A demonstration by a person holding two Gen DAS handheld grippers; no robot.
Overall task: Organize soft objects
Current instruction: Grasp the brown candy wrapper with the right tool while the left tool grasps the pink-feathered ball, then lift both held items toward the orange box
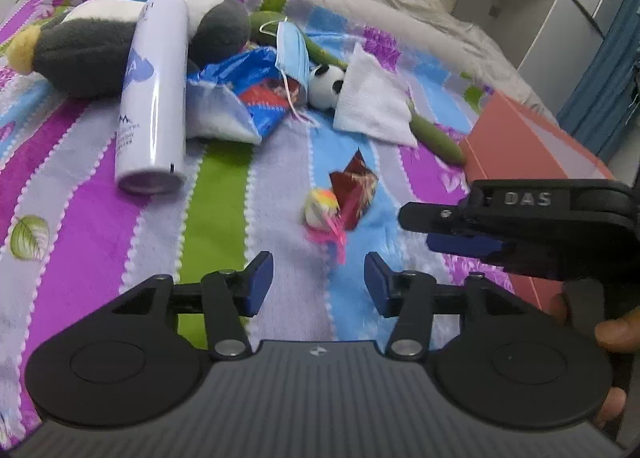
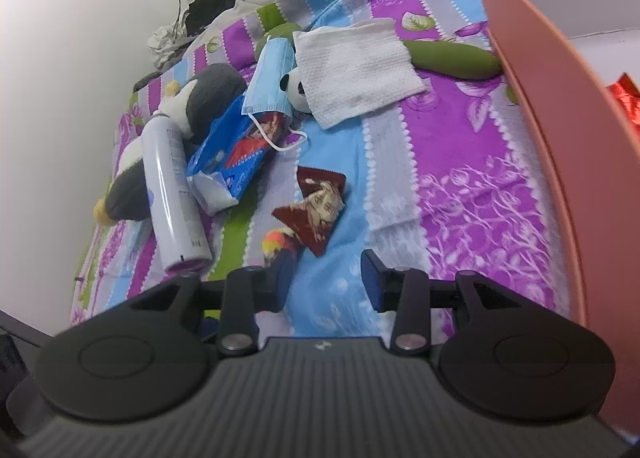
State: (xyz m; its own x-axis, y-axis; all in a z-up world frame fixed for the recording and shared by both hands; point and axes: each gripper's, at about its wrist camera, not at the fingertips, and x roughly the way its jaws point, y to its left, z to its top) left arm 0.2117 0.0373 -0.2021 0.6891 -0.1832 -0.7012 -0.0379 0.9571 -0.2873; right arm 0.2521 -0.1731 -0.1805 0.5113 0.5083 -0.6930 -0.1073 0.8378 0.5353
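My left gripper (image 1: 319, 282) hangs with fingers (image 1: 258, 282) apart, empty, above the striped blanket (image 1: 80, 250), near a small colourful toy (image 1: 322, 207).

A white cylindrical spray can (image 1: 154, 93) lay across a grey-and-white plush penguin (image 1: 80, 49) on the striped fleece blanket (image 1: 80, 258). Right of it sat a blue plastic packet (image 1: 244, 97), then a white folded cloth (image 1: 376, 101) over a small panda ball (image 1: 324, 83). A salmon cardboard box (image 1: 528, 145) stood far right.
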